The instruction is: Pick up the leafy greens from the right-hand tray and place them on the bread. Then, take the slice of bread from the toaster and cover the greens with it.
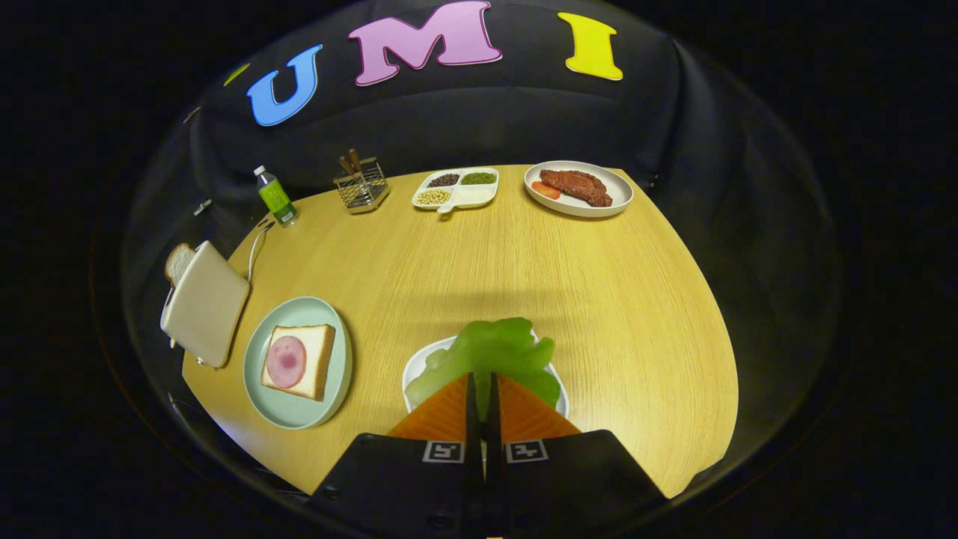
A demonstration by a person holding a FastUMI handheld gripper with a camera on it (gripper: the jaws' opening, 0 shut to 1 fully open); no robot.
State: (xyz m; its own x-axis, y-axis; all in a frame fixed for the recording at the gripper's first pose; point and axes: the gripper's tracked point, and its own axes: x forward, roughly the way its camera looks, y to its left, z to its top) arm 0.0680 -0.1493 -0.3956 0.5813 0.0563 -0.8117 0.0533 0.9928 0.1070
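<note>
The leafy greens [498, 352] hang pinched between my two fingers, over a white tray [423, 364] that lies just beneath them. My gripper [483, 385] is shut on the greens, its fingers nearly touching. To the left of the fingers a pale green plate [263, 404] carries a slice of bread [318, 359] topped with a round pink slice of ham [287, 361]. Further left stands a cream toaster [203, 303] with a slice of bread [178, 262] poking out of its far end.
Across the wooden table [464, 262] stand a green bottle [275, 196], a wire holder [361, 186] with utensils, a divided white dish [456, 189] of beans and a white plate [580, 189] with meat and tomato. The toaster's cord runs toward the bottle.
</note>
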